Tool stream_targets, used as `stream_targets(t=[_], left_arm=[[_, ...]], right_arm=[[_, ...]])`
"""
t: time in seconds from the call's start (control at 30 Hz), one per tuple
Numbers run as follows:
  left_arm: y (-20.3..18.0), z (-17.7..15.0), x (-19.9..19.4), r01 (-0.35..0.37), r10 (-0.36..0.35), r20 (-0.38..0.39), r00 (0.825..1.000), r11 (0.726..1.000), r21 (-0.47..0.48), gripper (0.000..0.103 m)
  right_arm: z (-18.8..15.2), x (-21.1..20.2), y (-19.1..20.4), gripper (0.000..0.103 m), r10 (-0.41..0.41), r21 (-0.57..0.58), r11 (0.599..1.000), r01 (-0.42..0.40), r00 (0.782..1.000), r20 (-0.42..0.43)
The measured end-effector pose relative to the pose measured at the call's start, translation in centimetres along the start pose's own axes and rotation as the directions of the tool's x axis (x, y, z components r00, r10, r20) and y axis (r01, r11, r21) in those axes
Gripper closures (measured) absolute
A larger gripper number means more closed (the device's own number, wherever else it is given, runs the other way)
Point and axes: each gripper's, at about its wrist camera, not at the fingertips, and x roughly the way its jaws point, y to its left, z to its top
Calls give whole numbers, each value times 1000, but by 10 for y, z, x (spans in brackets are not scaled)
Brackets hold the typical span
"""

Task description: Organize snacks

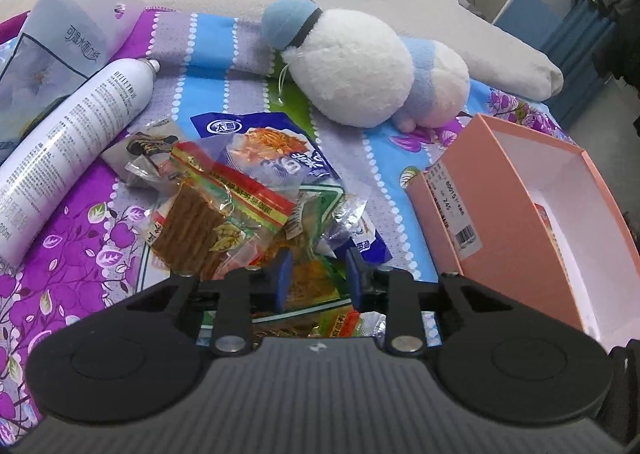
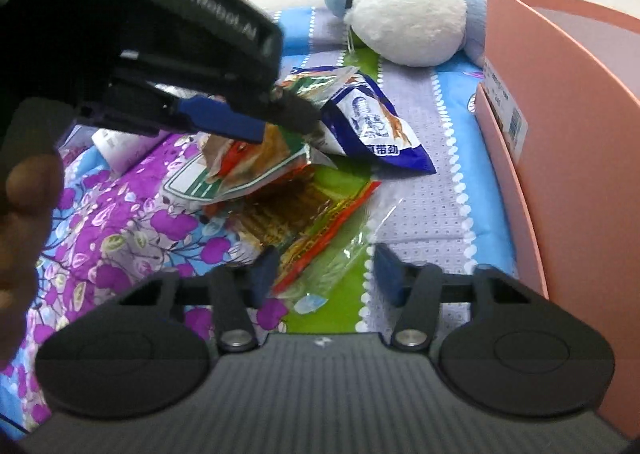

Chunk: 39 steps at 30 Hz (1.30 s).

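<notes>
A pile of snack packets lies on the flowered bedspread: a blue and white packet (image 1: pixel 276 157), a red-edged clear packet of brown strips (image 1: pixel 208 221), and a green-bordered packet (image 2: pixel 240 169). My left gripper (image 1: pixel 318 274) has its blue fingers partly closed around the green-bordered packet in the pile; it also shows in the right wrist view (image 2: pixel 280 121), lifting that packet's edge. My right gripper (image 2: pixel 324 274) is open, low over the clear tail of a red and yellow packet (image 2: pixel 316 234). An open pink box (image 1: pixel 540 221) stands on the right.
A white and blue plush toy (image 1: pixel 360 69) lies behind the pile. A white spray can (image 1: pixel 72 141) and a clear tissue pack (image 1: pixel 68 25) lie on the left. The pink box wall (image 2: pixel 560 133) is close on the right gripper's right.
</notes>
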Motion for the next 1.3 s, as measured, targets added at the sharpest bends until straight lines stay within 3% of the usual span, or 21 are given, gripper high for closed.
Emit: stream_targets(t=[0.13,0.17,0.37,0.57,1.0,1.3], left_arm=[[0,-1,-4,-5,5,9,1000,1000,9,78],[0,-2,-6,-5,4,10,1000,1000,10,80],[-3,-13,-26,0,0,9,1000,1000,8,88],[-5,-36,-56,10,-10,10,1000,1000,-8,89],[-8,-114,-136,-4,4,3,1000,1000,-11,89],[0,-166,-171,-20,19,-20,1000,999,-42,91]], right_arm=[[3,-1,-3,74,13,17,1000,-13,1000,1],[3,-2,-3,88,17,15,1000,-17,1000,2],[4,-18,0,91,22,21,1000,-22,1000,17],[-5,-45,-1,92,6,28,1000,-7,1000,15],[-55,-111,13,93,-16,87,996,17,1000,-7],[-96,-139,28,93,-13,109,994,16,999,-33]])
